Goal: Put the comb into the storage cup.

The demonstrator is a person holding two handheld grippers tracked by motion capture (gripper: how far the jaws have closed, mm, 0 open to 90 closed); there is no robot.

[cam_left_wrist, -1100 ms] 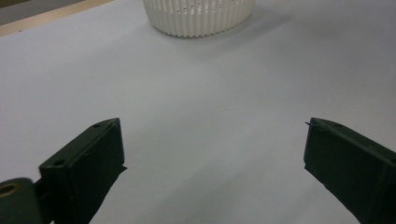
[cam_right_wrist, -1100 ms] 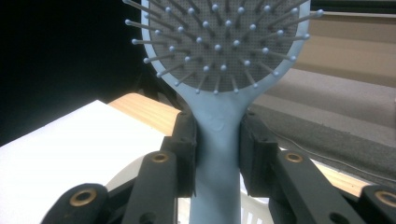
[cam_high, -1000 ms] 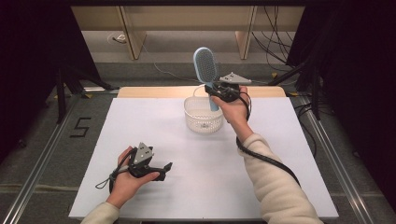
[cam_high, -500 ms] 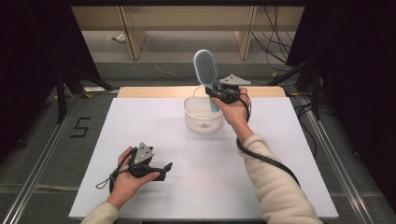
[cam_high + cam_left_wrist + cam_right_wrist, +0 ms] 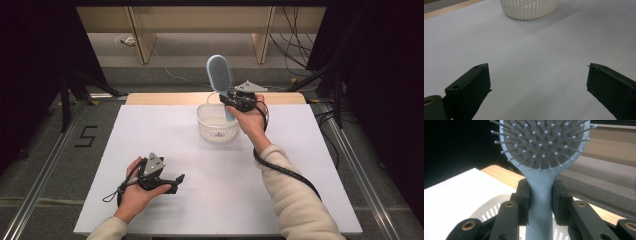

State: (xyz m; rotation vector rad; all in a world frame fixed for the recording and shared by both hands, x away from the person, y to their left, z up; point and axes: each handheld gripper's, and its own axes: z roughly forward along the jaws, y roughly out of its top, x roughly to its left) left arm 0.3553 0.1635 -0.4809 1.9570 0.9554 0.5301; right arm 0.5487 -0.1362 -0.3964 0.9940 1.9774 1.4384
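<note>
Here the right gripper (image 5: 231, 100) clamps the blue hairbrush (image 5: 220, 75) by its handle over the white basket (image 5: 217, 129), apparently mid-placement, next needing lowering and release, while the left gripper (image 5: 176, 183) rests open-jawed.

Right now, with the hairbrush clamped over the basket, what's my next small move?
Probably lower the right tool straight down: the hairbrush stands upright, its handle clamped and already pointing into the white basket. Release only once the handle end rests inside. The left tool sits open and idle.
</note>
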